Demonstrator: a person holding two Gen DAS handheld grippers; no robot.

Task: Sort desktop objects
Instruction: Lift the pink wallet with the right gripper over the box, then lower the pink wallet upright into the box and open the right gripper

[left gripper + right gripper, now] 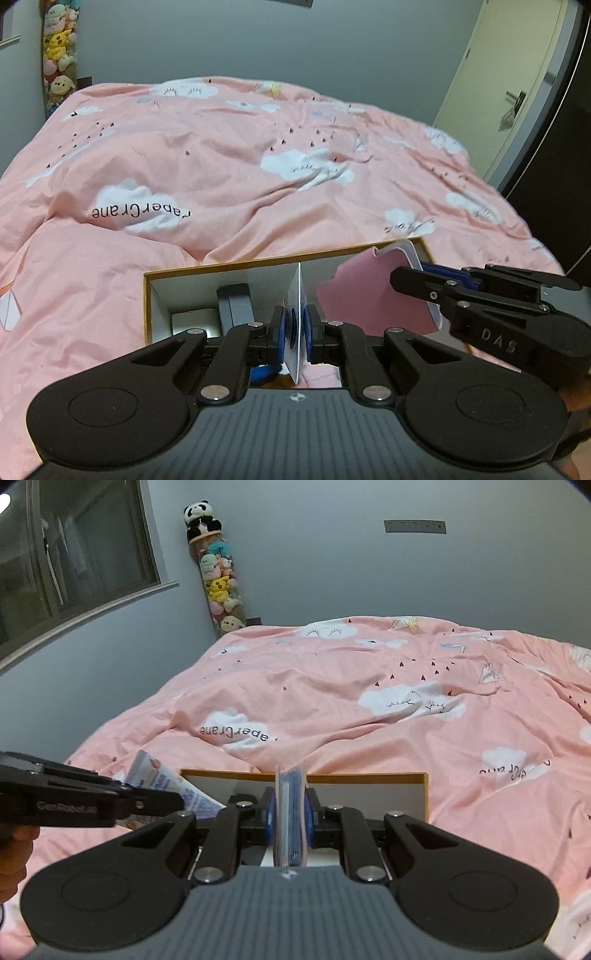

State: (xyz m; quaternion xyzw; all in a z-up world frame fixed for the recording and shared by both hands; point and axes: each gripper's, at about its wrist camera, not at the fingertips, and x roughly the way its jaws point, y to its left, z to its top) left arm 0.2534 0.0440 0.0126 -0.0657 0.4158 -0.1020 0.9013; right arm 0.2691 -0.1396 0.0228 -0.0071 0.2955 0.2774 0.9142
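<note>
Box (173, 275) with an orange rim sits at lower centre of the left wrist view on the pink bed (221, 147); dark and white items lie in its left half. Left gripper (295, 332) is clenched on a thin white packet (295, 295) standing edge-on over the box. Right gripper (290, 812), lower centre of its view, clamps a pink-backed packet (369, 291) above the box's right side.
</note>
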